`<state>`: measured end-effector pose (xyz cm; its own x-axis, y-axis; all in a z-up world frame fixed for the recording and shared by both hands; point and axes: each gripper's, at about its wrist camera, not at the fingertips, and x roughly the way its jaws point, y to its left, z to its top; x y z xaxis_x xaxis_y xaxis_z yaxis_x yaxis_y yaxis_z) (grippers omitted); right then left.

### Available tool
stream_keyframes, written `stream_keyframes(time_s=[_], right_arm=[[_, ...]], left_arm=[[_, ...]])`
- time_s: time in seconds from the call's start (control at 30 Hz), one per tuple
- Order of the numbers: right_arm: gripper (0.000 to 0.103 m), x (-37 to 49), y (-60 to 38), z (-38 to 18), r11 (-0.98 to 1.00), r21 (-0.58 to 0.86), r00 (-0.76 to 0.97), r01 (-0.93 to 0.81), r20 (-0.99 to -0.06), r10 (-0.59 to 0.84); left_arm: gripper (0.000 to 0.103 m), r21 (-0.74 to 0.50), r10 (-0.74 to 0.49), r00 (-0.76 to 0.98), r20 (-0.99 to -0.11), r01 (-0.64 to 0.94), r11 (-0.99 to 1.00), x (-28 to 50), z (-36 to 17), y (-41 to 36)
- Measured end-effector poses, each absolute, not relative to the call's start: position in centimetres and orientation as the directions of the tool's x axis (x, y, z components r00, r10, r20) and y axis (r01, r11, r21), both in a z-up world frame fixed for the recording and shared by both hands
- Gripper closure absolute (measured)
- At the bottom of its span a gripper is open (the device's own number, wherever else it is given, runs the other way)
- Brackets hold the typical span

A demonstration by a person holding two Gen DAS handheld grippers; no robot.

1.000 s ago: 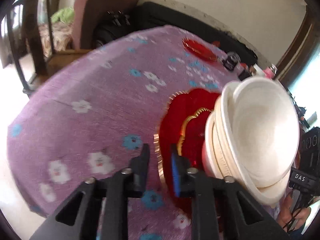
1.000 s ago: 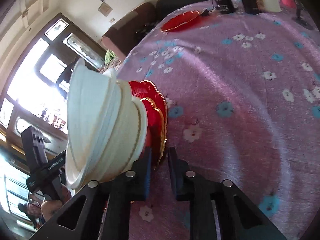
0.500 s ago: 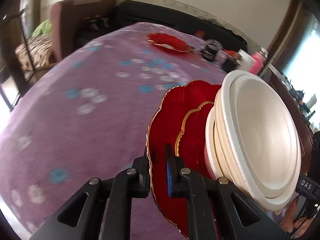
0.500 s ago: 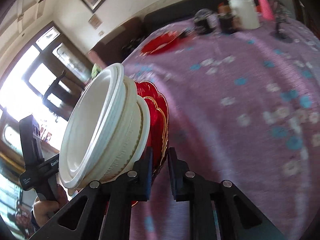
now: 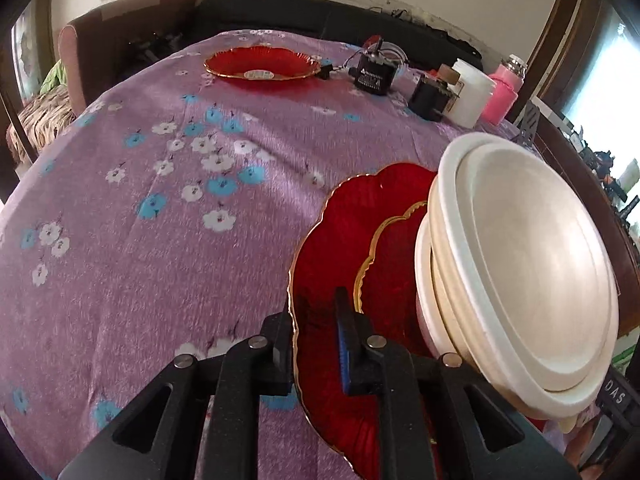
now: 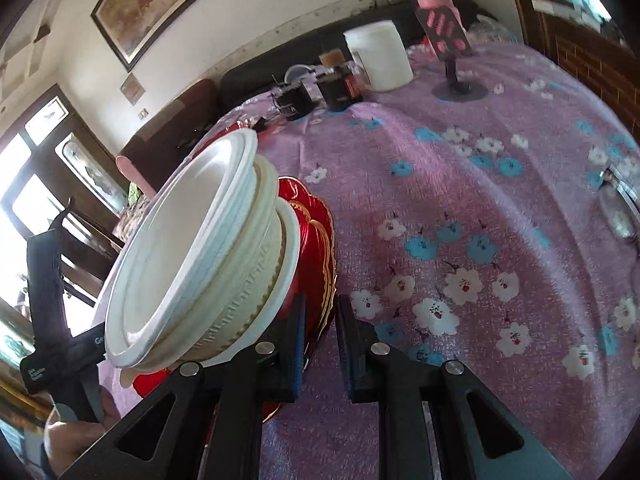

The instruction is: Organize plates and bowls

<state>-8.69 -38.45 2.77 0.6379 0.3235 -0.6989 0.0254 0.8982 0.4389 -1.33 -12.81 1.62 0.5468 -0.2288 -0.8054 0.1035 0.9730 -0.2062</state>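
A stack of red gold-rimmed plates (image 5: 360, 240) with several nested white bowls (image 5: 532, 264) on top is held above the purple flowered tablecloth (image 5: 160, 200). My left gripper (image 5: 316, 332) is shut on the near rim of the big red plate. My right gripper (image 6: 320, 332) is shut on the opposite rim of the red plates (image 6: 320, 240), with the white bowls (image 6: 192, 256) to its left. The stack looks tilted in both views. Another red plate (image 5: 262, 65) lies on the far side of the table.
At the table's far edge stand a white tub (image 5: 470, 94), a pink bottle (image 5: 502, 96) and two small black devices (image 5: 374, 76). A phone stand (image 6: 452, 60) stands at the far right. A sofa (image 5: 280, 16) and armchair (image 5: 120, 40) lie behind.
Both grippers have carried the stack further over the table and turned toward its far side. The far red plate and the tub now show closer. The grips have not changed.
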Motion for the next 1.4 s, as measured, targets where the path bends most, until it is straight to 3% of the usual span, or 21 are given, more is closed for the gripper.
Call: stream_keyframes(time_s=[0.17, 0.23, 0.33, 0.7, 0.87, 0.97, 1.07, 1.23, 1.3, 1.4], right_arm=[[0.085, -8.8, -39.2, 2.8, 0.885, 0.463, 0.637, 0.044, -0.696, 0.332], [0.082, -9.3, -39.4, 3.5, 0.893, 0.448, 0.662, 0.046, -0.683, 0.309], [0.062, -10.1, -39.9, 4.1, 0.900, 0.430, 0.689, 0.076, -0.675, 0.265], [0.046, -17.4, -40.4, 7.7, 0.887, 0.445, 0.800, 0.126, -0.574, 0.175], [0.044, -21.3, -38.1, 9.2, 0.907, 0.412, 0.814, 0.084, -0.554, 0.176], [0.029, -24.4, -35.9, 9.9, 0.931, 0.361, 0.844, 0.061, -0.517, 0.145], [0.017, -26.9, -33.2, 9.9, 0.959, 0.283, 0.861, 0.036, -0.496, 0.114], [0.016, -30.4, -31.6, 9.9, 0.955, 0.296, 0.869, -0.006, -0.470, 0.152], [0.008, -31.9, -31.3, 9.8, 0.961, 0.275, 0.892, 0.012, -0.438, 0.114], [0.003, -32.9, -30.8, 8.7, 0.973, 0.229, 0.912, 0.030, -0.405, 0.068]], left_arm=[[0.077, -0.280, -0.278, 0.547, -0.789, 0.082, 0.956, -2.6, 1.4, -11.4], [0.060, -0.288, -0.279, 0.551, -0.786, 0.074, 0.955, -3.9, 1.6, -10.6], [0.043, -0.321, -0.310, 0.577, -0.755, 0.086, 0.943, -7.0, 2.3, -9.1], [0.029, -0.336, -0.408, 0.694, -0.593, 0.246, 0.909, -15.7, 5.6, -7.8], [0.014, -0.295, -0.375, 0.792, -0.482, 0.256, 0.920, -20.6, 6.6, -6.6], [0.000, -0.247, -0.301, 0.850, -0.431, 0.210, 0.946, -23.6, 6.5, -5.8], [0.000, -0.248, -0.230, 0.886, -0.402, 0.136, 0.959, -26.2, 6.0, -4.6], [0.000, -0.180, -0.167, 0.834, -0.526, 0.082, 0.980, -27.6, 5.1, -4.7], [0.000, -0.156, -0.143, 0.852, -0.503, 0.073, 0.985, -28.2, 4.8, -5.2], [0.000, -0.123, -0.120, 0.853, -0.507, 0.066, 0.990, -28.0, 4.5, -5.9]])
